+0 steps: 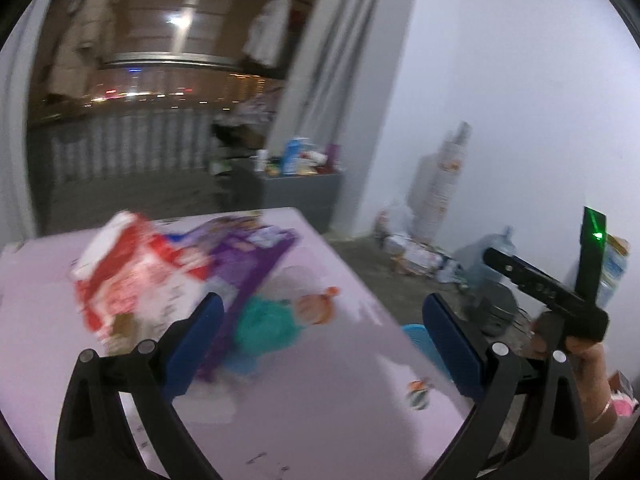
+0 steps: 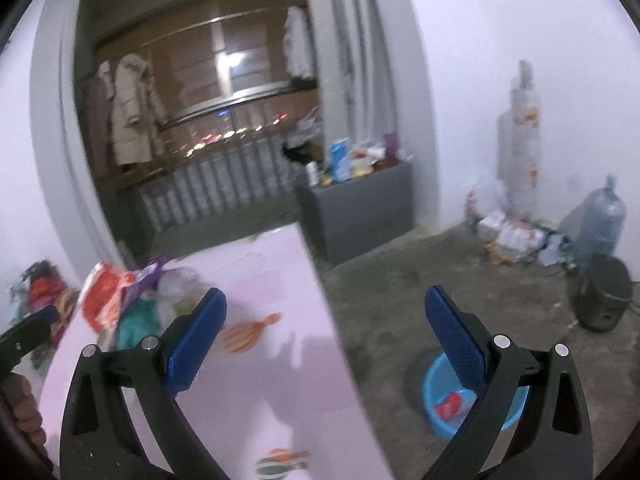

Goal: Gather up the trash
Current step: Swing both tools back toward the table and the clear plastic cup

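Both grippers, left gripper (image 1: 322,344) and right gripper (image 2: 324,336), are hovering with jaws apart and empty, the left nearer the wrappers (image 1: 140,272) lying heaped toward the pink table's (image 1: 320,400) far-left corner.

Wrappers (image 1: 168,276) lie heaped on the table (image 1: 320,400) at its far left part; a basin (image 2: 472,400) sits on the floor right of the table, a cabinet (image 2: 360,216) behind it

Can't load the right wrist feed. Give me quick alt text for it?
The open right claw hangs over the edge of a pink table, holding nothing. Wrappers are piled at the table's far left; a blue basin with red trash sits on the floor.
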Tool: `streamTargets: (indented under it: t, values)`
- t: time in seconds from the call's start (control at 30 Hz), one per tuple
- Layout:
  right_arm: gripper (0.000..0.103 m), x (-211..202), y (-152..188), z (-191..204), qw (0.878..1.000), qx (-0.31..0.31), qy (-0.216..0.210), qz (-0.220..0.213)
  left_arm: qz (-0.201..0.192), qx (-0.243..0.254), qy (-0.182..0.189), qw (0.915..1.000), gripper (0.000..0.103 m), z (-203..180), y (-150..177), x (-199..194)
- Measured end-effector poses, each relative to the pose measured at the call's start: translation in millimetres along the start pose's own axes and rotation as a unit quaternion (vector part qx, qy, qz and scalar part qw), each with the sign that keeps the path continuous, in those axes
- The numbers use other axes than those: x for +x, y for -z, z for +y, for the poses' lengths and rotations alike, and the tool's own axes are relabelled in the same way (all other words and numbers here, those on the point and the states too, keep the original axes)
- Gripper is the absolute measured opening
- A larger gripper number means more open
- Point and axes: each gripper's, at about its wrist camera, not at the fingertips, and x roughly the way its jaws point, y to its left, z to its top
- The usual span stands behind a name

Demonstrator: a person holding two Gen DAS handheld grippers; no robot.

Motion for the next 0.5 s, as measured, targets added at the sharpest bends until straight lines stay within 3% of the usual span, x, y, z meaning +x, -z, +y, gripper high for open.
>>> streamTargets:
  t: [0.17, 0.5]
  values:
    - [0.095, 20.5, -0.9, 14.3, 0.997, 0.02, -0.056, 0.058, -0.005, 0.0, -0.039, 0.9992, 0.097, 28.6, 11.8, -8.0]
    - [0.095, 43.0, -4.2, 42.9, 0.988, 0.027, -0.101, 0.112, -0.009, -0.01, -0.03, 0.9995, 0.097, 50.0, -1.4, 9.4]
